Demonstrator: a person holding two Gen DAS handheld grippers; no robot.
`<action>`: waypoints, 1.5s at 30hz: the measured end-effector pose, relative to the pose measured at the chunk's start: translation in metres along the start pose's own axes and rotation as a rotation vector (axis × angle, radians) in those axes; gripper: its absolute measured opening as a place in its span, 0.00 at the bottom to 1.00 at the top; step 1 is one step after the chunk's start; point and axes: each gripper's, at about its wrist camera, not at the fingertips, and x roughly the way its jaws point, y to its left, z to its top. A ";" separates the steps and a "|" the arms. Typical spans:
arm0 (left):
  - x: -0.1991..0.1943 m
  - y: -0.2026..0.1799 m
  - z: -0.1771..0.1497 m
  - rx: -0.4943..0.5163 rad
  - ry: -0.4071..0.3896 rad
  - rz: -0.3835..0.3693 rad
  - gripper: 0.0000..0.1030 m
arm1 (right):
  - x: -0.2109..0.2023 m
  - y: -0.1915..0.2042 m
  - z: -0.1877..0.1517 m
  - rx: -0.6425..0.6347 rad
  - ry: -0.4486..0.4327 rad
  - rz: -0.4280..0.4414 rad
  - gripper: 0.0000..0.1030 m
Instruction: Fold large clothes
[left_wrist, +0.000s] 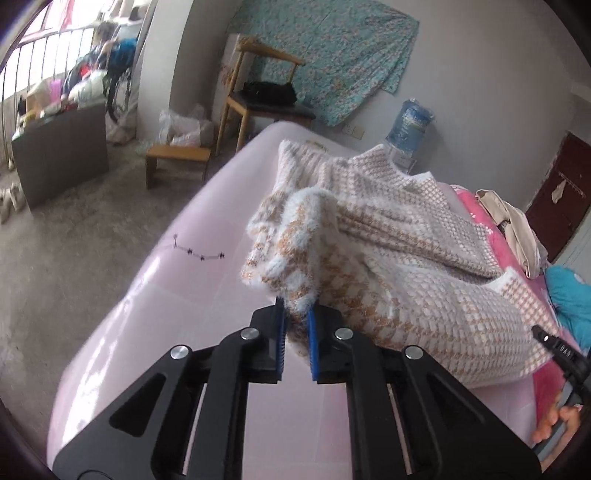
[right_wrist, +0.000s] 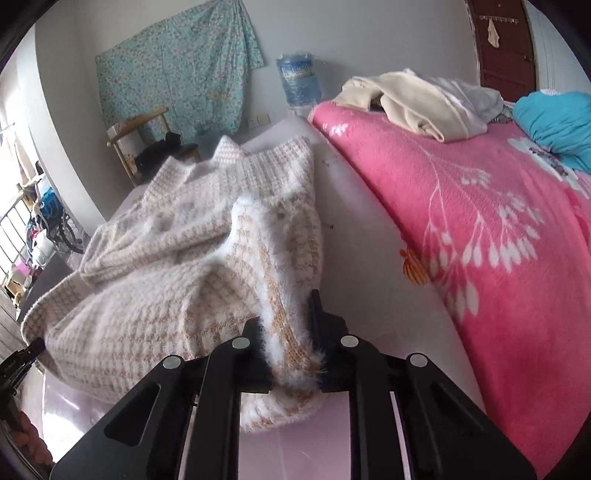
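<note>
Both jaws pinch the fuzzy sweater (left_wrist: 406, 236).
Left gripper (left_wrist: 295, 332) and right gripper (right_wrist: 288, 332) each clamp a bunched hem corner; the sweater lies on a pale pink sheet (left_wrist: 177, 295), beside a pink floral blanket (right_wrist: 480, 221).

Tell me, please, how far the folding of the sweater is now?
Early to middle stage. Done: the sweater lies on the pale sheet, its near part already lifted and bunched. In hand: the left gripper and the right gripper each pinch a fuzzy edge of it. Left: bringing that edge over, smoothing, finishing the fold; the cream clothes on the pink blanket wait unfolded.
</note>
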 end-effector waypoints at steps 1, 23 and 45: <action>-0.011 -0.005 0.002 0.032 -0.028 0.000 0.08 | -0.010 0.002 0.004 -0.010 -0.018 0.006 0.12; -0.063 0.115 -0.046 -0.287 0.291 -0.140 0.26 | -0.080 -0.073 -0.069 0.097 0.296 0.078 0.46; 0.027 -0.029 0.015 0.258 0.220 0.031 0.54 | -0.036 0.039 -0.076 -0.200 0.330 0.290 0.56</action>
